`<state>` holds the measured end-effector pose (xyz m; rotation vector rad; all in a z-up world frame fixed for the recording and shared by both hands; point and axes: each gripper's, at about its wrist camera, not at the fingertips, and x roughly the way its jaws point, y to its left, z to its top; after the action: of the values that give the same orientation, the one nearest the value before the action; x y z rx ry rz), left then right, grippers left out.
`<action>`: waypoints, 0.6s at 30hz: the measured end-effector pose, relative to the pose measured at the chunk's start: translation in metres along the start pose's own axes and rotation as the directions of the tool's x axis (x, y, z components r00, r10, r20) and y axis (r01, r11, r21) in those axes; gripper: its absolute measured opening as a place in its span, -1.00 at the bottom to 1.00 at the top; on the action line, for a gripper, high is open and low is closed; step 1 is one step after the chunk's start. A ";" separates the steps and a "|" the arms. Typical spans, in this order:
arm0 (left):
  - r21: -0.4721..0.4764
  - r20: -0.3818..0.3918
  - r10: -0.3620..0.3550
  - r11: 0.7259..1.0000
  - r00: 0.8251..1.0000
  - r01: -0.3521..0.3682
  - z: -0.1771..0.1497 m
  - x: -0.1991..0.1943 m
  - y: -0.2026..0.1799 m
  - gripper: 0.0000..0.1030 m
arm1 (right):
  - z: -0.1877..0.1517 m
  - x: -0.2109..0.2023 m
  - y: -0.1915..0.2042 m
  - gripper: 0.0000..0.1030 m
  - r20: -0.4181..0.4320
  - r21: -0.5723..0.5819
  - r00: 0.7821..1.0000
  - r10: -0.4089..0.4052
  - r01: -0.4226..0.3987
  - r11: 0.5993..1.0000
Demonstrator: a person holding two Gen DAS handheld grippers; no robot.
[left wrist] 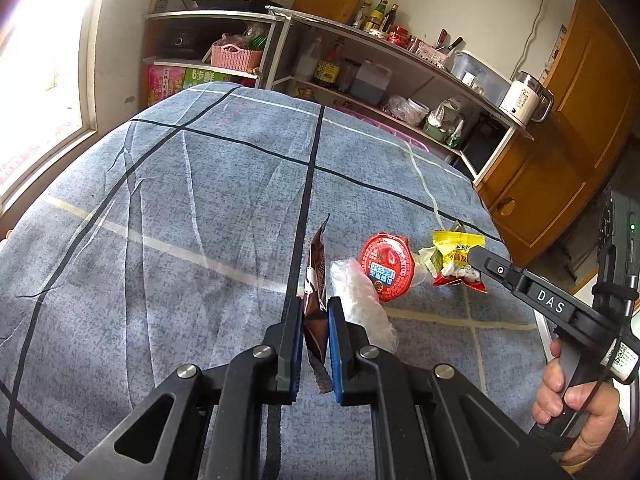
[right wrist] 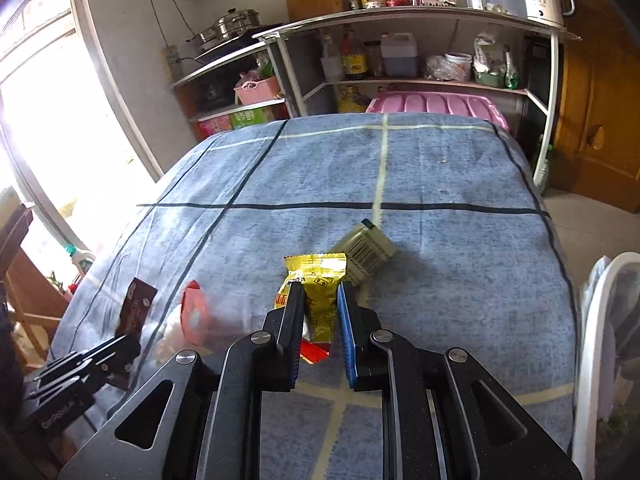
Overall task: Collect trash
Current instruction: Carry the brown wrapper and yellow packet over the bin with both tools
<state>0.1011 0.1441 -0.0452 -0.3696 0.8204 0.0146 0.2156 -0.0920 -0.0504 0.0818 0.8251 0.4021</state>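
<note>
Both hands loaded: left hand-held gripper clamps the brown wrapper upright, right hand-held gripper pinches the yellow packet, and the red lid lies on the bed between them, nearer the left.

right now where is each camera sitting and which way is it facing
Left wrist: sits on the left tongs, looking down and forward over the blue checked bed cover toward the kitchen shelves; its tongs pinch a brown wrapper, with the right tongs and a hand at right.
Right wrist: sits on the right tongs, facing the same shelves; its tongs hold a yellow wrapper, with the left tongs at lower left.
Shared: cover, shelves, both wrappers, the red lid, each other's tongs.
</note>
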 end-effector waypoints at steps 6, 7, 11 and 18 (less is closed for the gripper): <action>0.004 0.006 -0.008 1.000 1.000 0.008 -0.001 -0.003 -0.004 -0.78 | -0.009 -0.012 -0.023 -0.67 0.001 0.023 0.998 -0.065 0.065 0.998; 0.005 0.005 -0.009 1.000 1.000 0.008 -0.001 -0.003 -0.005 -0.78 | -0.010 -0.013 -0.026 -0.67 0.000 0.033 0.998 -0.059 0.059 0.998; 0.009 0.006 -0.015 1.000 1.000 0.015 -0.001 -0.005 -0.008 -0.78 | -0.012 -0.020 -0.033 -0.67 0.006 0.079 1.000 -0.021 0.020 0.997; 0.024 0.018 -0.017 1.000 1.000 0.017 -0.001 -0.014 -0.015 -0.78 | -0.019 -0.037 -0.030 -0.67 0.031 0.075 0.998 0.048 -0.051 0.996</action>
<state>0.0933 0.1316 -0.0307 -0.3536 0.7991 -0.0079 0.1885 -0.1357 -0.0440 0.1781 0.8107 0.4156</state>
